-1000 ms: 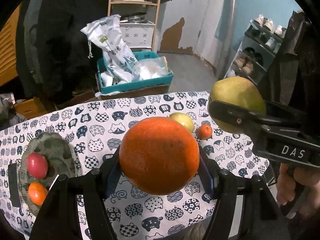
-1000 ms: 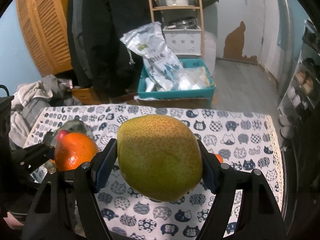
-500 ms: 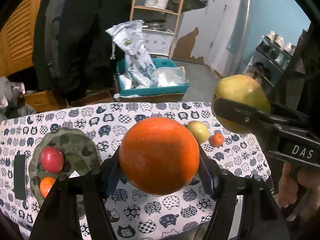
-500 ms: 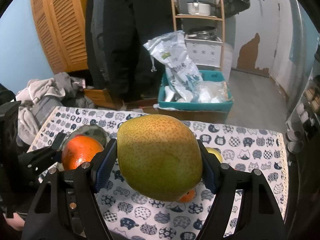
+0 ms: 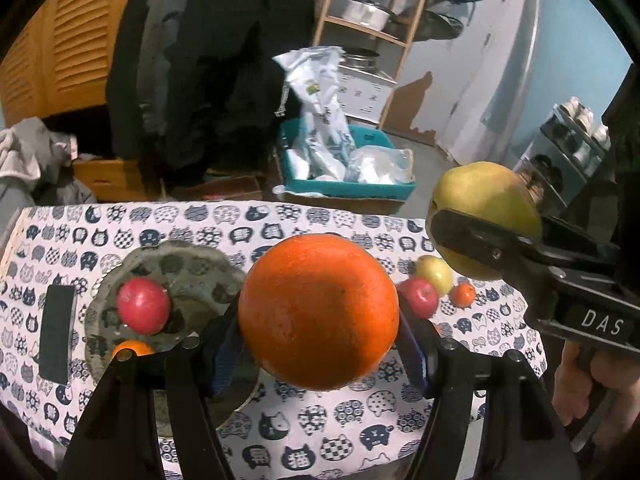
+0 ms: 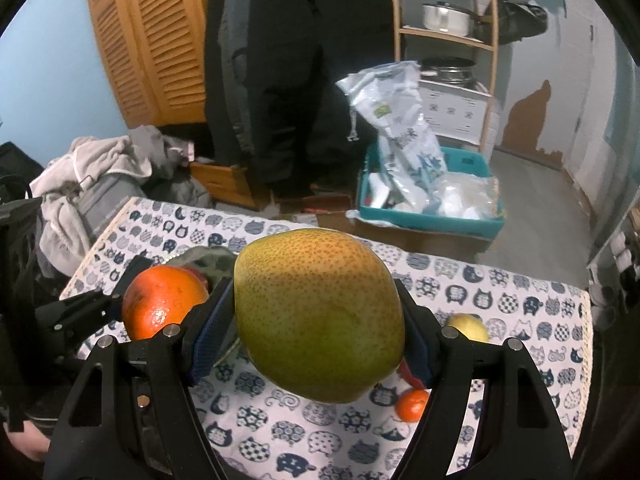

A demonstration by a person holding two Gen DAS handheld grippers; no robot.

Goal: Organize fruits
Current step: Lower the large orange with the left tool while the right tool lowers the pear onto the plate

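Note:
My left gripper (image 5: 318, 316) is shut on a large orange (image 5: 318, 310) and holds it above the table; the orange also shows in the right wrist view (image 6: 162, 306). My right gripper (image 6: 318, 324) is shut on a big yellow-green pear (image 6: 318, 312), which shows at the right of the left wrist view (image 5: 486, 224). A grey patterned plate (image 5: 188, 272) at the table's left holds a red apple (image 5: 143, 306) and a small orange (image 5: 134, 348). On the cloth at right lie a red apple (image 5: 419, 295), a yellow fruit (image 5: 435, 274) and a small tangerine (image 5: 463, 294).
The table has a cat-print cloth (image 5: 320, 416). A black flat object (image 5: 58, 334) lies left of the plate. Behind the table are a teal box with plastic bags (image 5: 344, 172), a wooden shelf (image 5: 372, 32), a dark coat (image 5: 208, 60) and a clothes pile (image 6: 100, 184).
Both grippers have swung left with their fruit still held. The plate now sits closer to the left gripper, and a second red apple has come into view at right.

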